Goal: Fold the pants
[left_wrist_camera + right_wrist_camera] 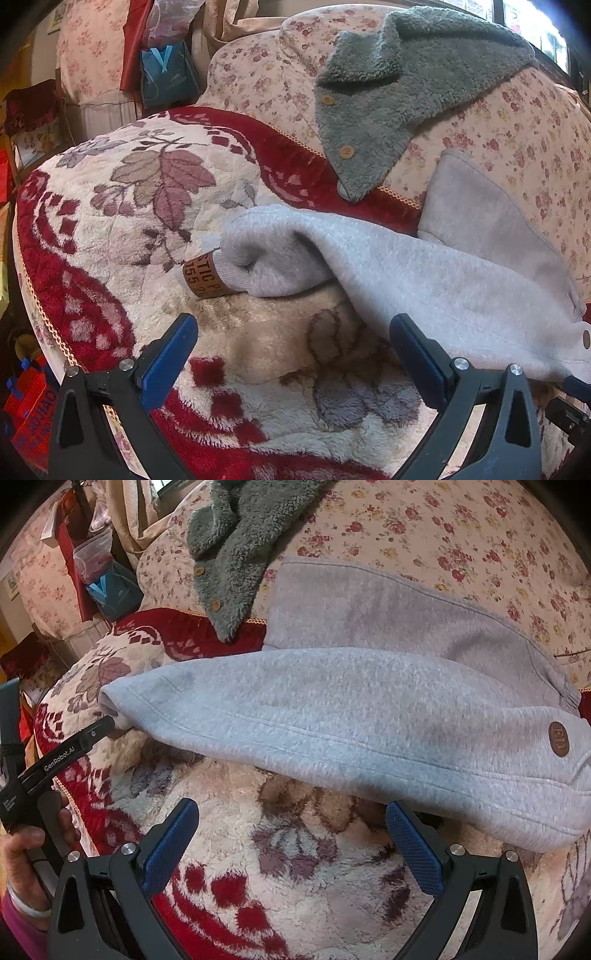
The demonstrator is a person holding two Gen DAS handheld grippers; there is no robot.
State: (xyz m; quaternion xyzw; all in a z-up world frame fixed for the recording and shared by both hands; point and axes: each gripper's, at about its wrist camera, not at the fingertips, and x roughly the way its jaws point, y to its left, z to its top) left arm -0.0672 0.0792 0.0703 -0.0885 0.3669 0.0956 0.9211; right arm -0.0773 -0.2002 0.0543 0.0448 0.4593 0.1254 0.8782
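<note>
Light grey fleece pants point(443, 280) lie on a red and cream floral blanket point(122, 206). One leg lies over the other, and its cuff with a brown patch point(201, 275) points left. In the right wrist view the pants point(332, 709) stretch across the middle, with a round brown badge point(558, 738) near the waist at the right. My left gripper point(293, 343) is open and empty just in front of the cuff. My right gripper point(291, 830) is open and empty just in front of the near leg's edge. The left gripper's body point(55, 757) shows at the left of the right wrist view, its tip beside the cuff.
A grey-green fuzzy cardigan point(388, 92) with wooden buttons lies behind the pants on a rose-print quilt point(517, 140). Bags, cushions and boxes stand at the far left point(166, 70). The blanket's edge drops off at the left point(37, 306).
</note>
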